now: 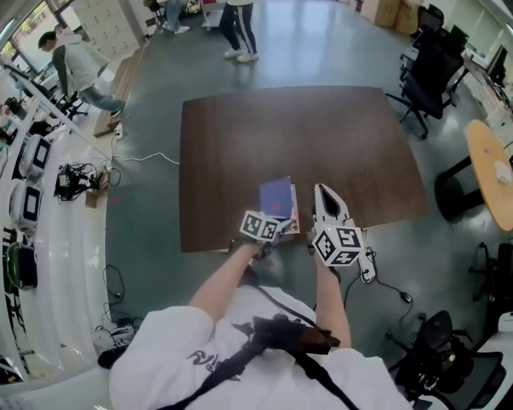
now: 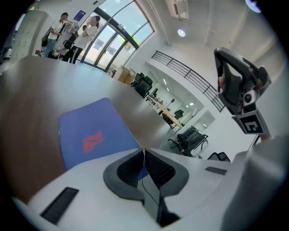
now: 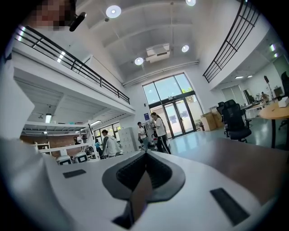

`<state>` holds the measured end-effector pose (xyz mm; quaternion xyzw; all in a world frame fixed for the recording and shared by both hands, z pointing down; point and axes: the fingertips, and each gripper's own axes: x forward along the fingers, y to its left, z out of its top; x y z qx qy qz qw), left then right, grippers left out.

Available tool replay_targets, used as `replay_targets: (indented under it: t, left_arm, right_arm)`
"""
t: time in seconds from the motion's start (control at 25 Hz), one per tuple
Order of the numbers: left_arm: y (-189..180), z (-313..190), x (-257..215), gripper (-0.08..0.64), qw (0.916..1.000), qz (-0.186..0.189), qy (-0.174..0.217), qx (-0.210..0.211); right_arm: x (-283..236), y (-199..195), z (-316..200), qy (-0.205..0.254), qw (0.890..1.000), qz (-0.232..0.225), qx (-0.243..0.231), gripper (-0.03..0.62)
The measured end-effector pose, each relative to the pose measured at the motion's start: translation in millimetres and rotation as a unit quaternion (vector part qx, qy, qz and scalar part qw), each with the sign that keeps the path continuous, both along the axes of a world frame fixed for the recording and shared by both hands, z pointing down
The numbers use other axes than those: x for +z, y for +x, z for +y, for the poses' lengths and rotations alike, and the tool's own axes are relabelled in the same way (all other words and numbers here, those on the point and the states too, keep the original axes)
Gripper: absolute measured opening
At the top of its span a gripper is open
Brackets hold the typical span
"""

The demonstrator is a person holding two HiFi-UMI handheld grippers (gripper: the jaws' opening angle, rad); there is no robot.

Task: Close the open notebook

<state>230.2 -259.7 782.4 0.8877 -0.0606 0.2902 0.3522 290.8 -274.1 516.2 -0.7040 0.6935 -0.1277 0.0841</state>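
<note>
Two handheld grippers hover at the near edge of a dark brown worktop (image 1: 321, 136), one on each side of the notebook (image 1: 276, 198). The notebook lies flat and shut, close to that near edge. Its blue cover faces up and carries a short line of red print, too small to read. In the head view a thin pinkish strip shows along its right side; whether that is page edges or the back cover I cannot tell. In the left gripper view the cover looks smooth, with no page lifted, and its near corner passes out of sight behind that gripper's white body.

The left gripper (image 2: 144, 152) is at the notebook's near left corner, tilted down toward the cover. Its fingers (image 2: 130, 168) are pressed together with nothing between them, and a sliver of blue shows just past their tips. Whether they touch the cover cannot be told.

The right gripper (image 3: 145, 155) is just to the right of the notebook, pointing level across the worktop. Its fingers (image 3: 159, 171) are likewise closed against each other and hold nothing.

Well beyond the notebook, past the far edge of the worktop, people (image 1: 240, 24) stand on the grey floor (image 1: 152, 184). Black office chairs (image 1: 429, 76) stand far off to the notebook's right.
</note>
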Motion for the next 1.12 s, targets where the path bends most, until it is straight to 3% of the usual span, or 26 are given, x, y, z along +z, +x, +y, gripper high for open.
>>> replay_targets:
  t: [0.16,0.32,0.4,0.52,0.64,0.76,0.84,0.96,1.12]
  left_arm:
    - [23,7,24,0.025,0.9995,-0.028,-0.008,-0.013]
    - [23,12,47,0.026,0.9961,-0.083,0.020,-0.022]
    - [19,20,46,0.030,0.9960,-0.084,0.026,-0.013]
    - [12,30,36,0.136,0.9977,-0.065,0.018,-0.012]
    - [4,29,9,0.138,0.9988,-0.024,0.031,-0.031]
    - [-8,25,-43,0.138,0.9961,0.051,0.041,-0.060]
    - [-18,22,-88,0.137,0.9881,0.121,0.043,-0.084]
    - [-39,16,-159,0.137,0.9638,0.207,0.097,-0.138]
    - [-76,14,-238,0.108,0.9246,0.221,0.228,-0.210]
  right_arm:
    - [2,10,15,-0.003,1.000,-0.003,0.013,0.005]
    - [7,11,28,-0.009,1.000,-0.006,0.022,0.005]
    - [7,12,35,-0.009,1.000,-0.007,0.024,0.005]
    - [3,15,44,-0.002,1.000,-0.008,0.023,0.005]
    - [-2,14,52,0.010,1.000,-0.007,0.015,0.005]
    - [-7,3,59,0.018,1.000,-0.006,0.001,0.005]
    - [-8,-8,61,0.020,1.000,-0.006,-0.012,0.005]
    - [-6,-24,65,0.014,0.999,-0.004,-0.033,0.005]
    - [-10,-50,69,0.014,0.998,0.010,-0.067,0.005]
